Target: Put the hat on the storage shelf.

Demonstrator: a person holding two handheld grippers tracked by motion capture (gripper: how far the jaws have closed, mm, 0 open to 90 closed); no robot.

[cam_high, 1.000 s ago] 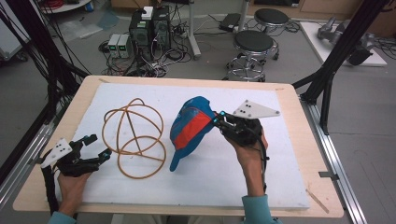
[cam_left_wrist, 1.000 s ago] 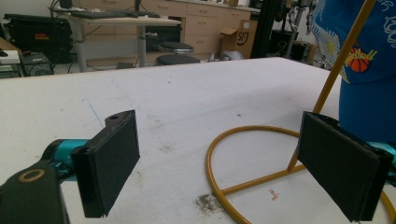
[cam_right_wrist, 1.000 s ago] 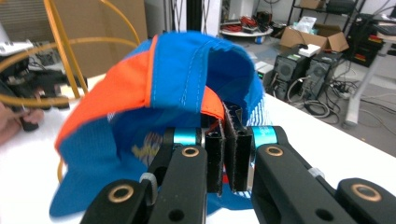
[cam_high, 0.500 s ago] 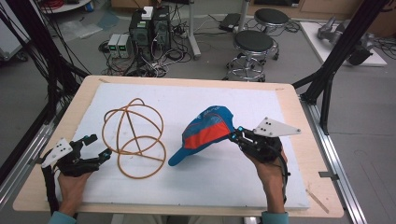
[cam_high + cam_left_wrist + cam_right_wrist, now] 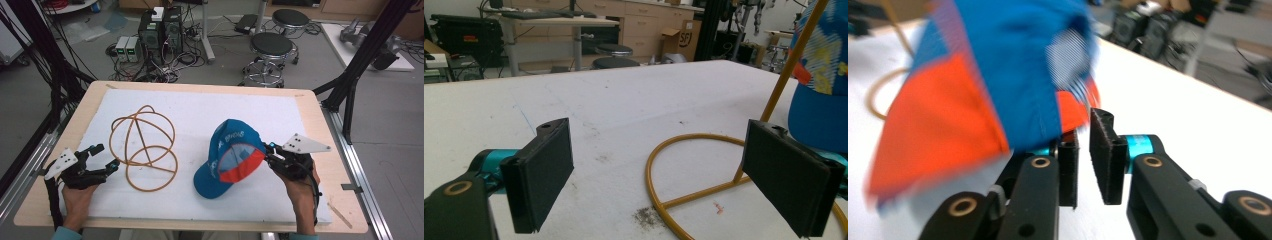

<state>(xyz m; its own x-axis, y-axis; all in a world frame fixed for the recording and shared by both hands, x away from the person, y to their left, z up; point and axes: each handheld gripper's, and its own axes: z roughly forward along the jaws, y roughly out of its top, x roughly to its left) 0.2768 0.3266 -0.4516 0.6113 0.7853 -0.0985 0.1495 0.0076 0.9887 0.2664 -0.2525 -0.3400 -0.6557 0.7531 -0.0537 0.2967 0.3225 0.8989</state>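
right tongs (image 5: pixel 270 151): lower right of the high view, jaws nearly together with a thin gap in the right gripper view (image 5: pixel 1084 155); cap fabric hangs over the left jaw, can't tell whether any of it is pinched.
left tongs (image 5: pixel 102 159): lower left of the high view, jaws wide apart, nothing between them (image 5: pixel 674 175); they hover just left of the wire frame's lower ring.
cap (image 5: pixel 229 157): blue baseball cap with an orange panel, right of centre on the counter, touching the right tongs at its back edge. Long axis runs from upper right to lower left of the frame; brim points lower left, toward the person's edge. Blurred in the right gripper view (image 5: pixel 998 65).
wire frame (image 5: pixel 145 147): orange wire loops, two rings plus uprights, left of centre, apart from the cap. In the left gripper view its base ring (image 5: pixel 684 170) curves between the jaws and a slanted upright rises at upper right.
in the way: wire frame sits between the left tongs and the cap.
counter (image 5: pixel 200 107): white sheet on a wooden top, some dirt specks near the frame's base.
beyond the counter: two round stools (image 5: pixel 272 45), computer boxes with cables (image 5: pixel 160 30) on the floor at the top of the frame, black posts at both sides.
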